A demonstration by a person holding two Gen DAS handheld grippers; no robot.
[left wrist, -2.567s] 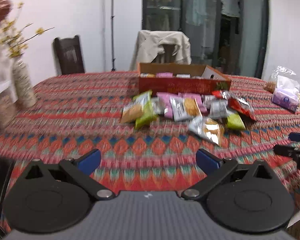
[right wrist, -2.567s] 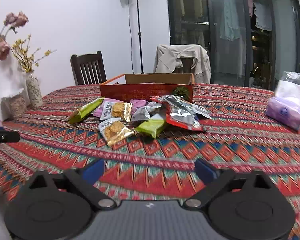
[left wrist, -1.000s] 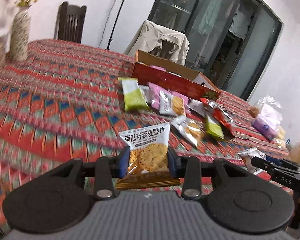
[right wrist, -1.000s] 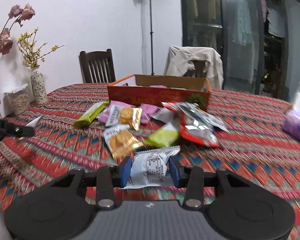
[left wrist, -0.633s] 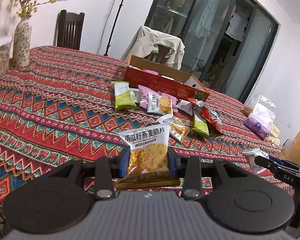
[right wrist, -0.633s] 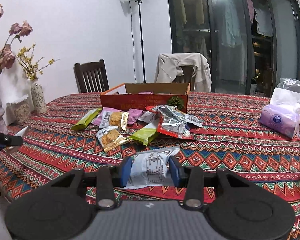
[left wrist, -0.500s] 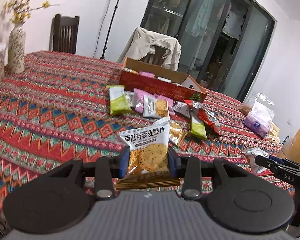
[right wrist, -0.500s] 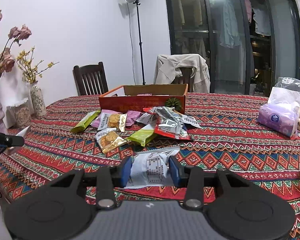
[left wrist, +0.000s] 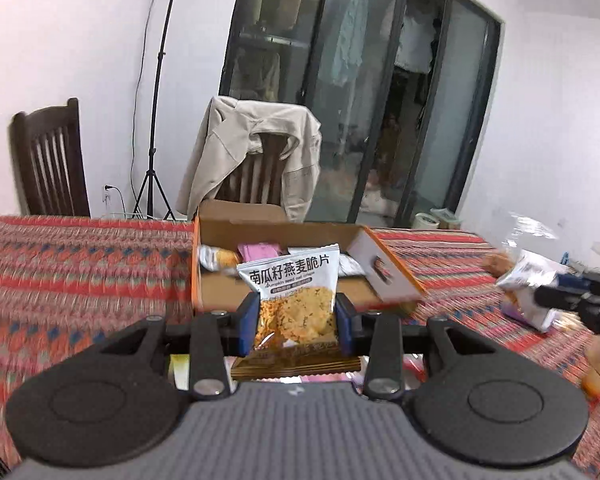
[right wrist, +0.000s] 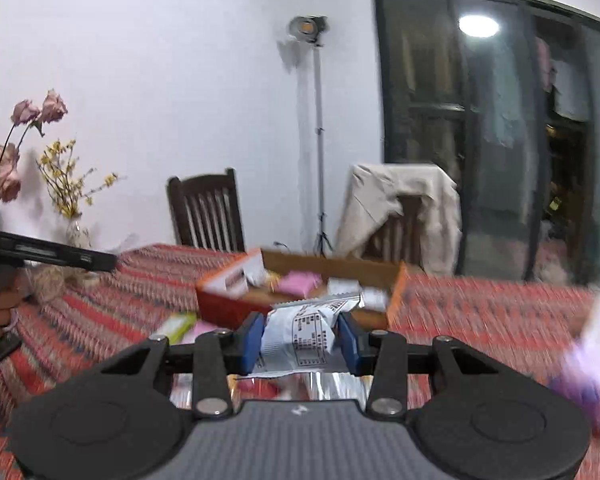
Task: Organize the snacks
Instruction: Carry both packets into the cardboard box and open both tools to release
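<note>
While your left gripper [left wrist: 296, 322] points level at the cardboard box [left wrist: 376, 266], its blue pads [left wrist: 247, 322] are closed against both sides of a cracker packet [left wrist: 294, 300], which stands upright between them with its printed face toward the camera. The box sits just ahead of that gripper's tips, its near wall directly behind the packet; several small packets [left wrist: 256, 250] lie inside along the far side.

Your right gripper [right wrist: 300, 340] is likewise clamped on a snack, a white packet [right wrist: 304, 332] showing its printed back, crumpled and leaning slightly forward between the pads. From this gripper the box [right wrist: 228, 292] lies ahead and a little to the left, open, with a pink packet [right wrist: 298, 282] inside. A green packet [right wrist: 178, 326] lies on the patterned tablecloth [right wrist: 480, 312] ahead-left, in front of the box. The right gripper [left wrist: 572, 298] with its white packet appears far right in the left view, beside the box's right end. Parts of both views are motion-blurred.
</note>
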